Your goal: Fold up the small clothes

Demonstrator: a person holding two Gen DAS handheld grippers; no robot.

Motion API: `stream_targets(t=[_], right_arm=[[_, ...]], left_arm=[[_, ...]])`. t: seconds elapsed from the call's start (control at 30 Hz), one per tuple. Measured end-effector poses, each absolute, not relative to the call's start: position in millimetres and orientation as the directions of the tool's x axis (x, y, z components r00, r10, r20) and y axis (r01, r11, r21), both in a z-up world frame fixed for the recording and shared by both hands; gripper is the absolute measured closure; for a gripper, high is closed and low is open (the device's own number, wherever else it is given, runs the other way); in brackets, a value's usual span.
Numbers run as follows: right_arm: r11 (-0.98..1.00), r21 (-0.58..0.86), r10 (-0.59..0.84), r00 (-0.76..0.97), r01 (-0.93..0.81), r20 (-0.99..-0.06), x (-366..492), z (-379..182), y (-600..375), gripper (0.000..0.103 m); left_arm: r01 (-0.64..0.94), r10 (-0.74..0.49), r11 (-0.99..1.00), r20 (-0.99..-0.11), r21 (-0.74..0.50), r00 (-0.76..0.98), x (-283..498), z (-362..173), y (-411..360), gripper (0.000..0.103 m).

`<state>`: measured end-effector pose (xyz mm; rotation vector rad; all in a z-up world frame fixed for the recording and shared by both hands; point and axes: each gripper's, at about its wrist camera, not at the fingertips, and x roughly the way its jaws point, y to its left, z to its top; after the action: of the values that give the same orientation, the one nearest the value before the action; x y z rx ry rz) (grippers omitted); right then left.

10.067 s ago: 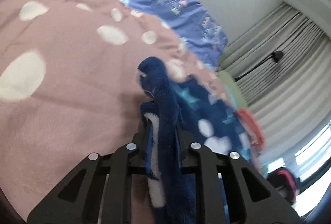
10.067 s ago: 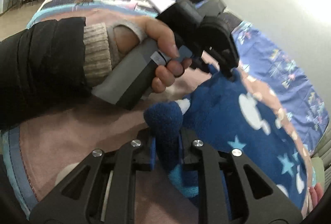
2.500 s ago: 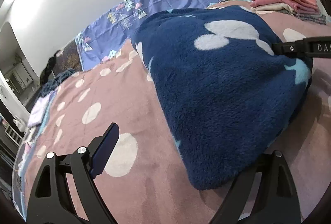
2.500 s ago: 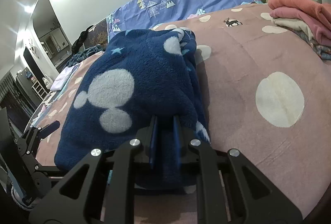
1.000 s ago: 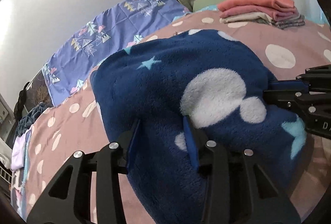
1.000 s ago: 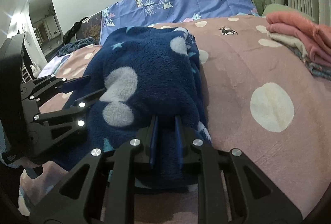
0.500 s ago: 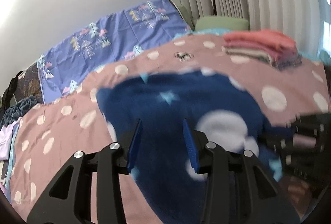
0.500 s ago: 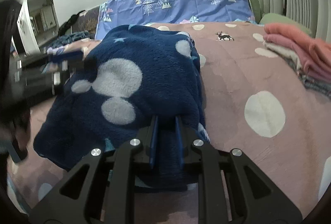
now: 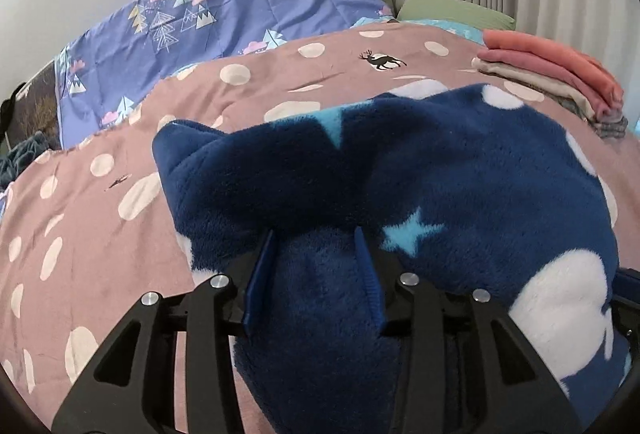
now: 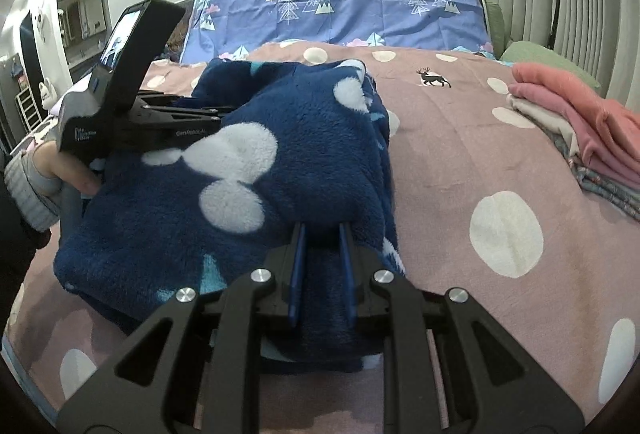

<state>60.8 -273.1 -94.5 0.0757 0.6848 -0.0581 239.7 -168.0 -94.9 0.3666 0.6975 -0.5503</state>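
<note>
Fleece garment (image 10: 248,169) (navy, white blobs) bunched on bedspread (image 10: 460,161) | left gripper (image 9: 316,246) pinching thick fold | right gripper (image 10: 322,234) clamped on near edge

From my remote seat I saw my right gripper (image 10: 322,234) clamped on the near edge of the navy fleece garment (image 10: 248,161) lying on the pink dotted bedspread (image 10: 480,161), my left gripper (image 10: 192,121) at its far side, folded clothes (image 10: 580,121) stacked to the right.
</note>
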Motion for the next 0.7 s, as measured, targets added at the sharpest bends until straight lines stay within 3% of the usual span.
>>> stream_targets(t=[0.17,0.33,0.4,0.47,0.5,0.57,0.63,0.7], right_arm=[[0.992,0.105,0.015,0.777,0.066,-0.629,61.9,-70.1,-281.3,0.084],[0.995,0.083,0.084,0.859,-0.049,-0.504,85.7,-22.5,-275.4,0.084],[0.992,0.111,0.112,0.807,-0.058,-0.579,116.4,-38.8,-277.6,0.084],[0.987,0.16,0.124,0.712,-0.016,-0.691,147.3,-80.9,-286.8,0.085],[0.988,0.153,0.114,0.733,-0.014,-0.671,150.4,-93.8,-290.3,0.085],[0.986,0.166,0.122,0.741,-0.015,-0.66,146.7,-92.4,-291.6,0.085],[0.986,0.168,0.116,0.742,-0.004,-0.66,145.1,-90.5,-289.2,0.085],[0.99,0.143,0.099,0.745,-0.005,-0.66,146.4,-91.0,-285.9,0.085]], left_arm=[[0.576,-0.358,0.808,-0.673,0.124,0.647,238.3,-87.1,-164.7,0.063],[0.605,-0.468,0.796,-0.627,0.007,0.623,242.9,-57.4,-159.0,0.063],[0.592,-0.483,0.806,-0.596,-0.016,0.642,253.1,-49.3,-155.3,0.063],[0.559,-0.439,0.829,-0.635,-0.013,0.635,274.3,-64.1,-156.9,0.063],[0.565,-0.403,0.825,-0.681,0.018,0.611,288.4,-87.5,-162.3,0.065],[0.604,-0.472,0.797,-0.623,0.0,0.623,287.6,-103.3,-158.2,0.065],[0.604,-0.514,0.794,-0.606,-0.068,0.607,290.9,-101.3,-148.8,0.064],[0.605,-0.509,0.795,-0.604,-0.055,0.614,290.2,-100.9,-148.6,0.064]])
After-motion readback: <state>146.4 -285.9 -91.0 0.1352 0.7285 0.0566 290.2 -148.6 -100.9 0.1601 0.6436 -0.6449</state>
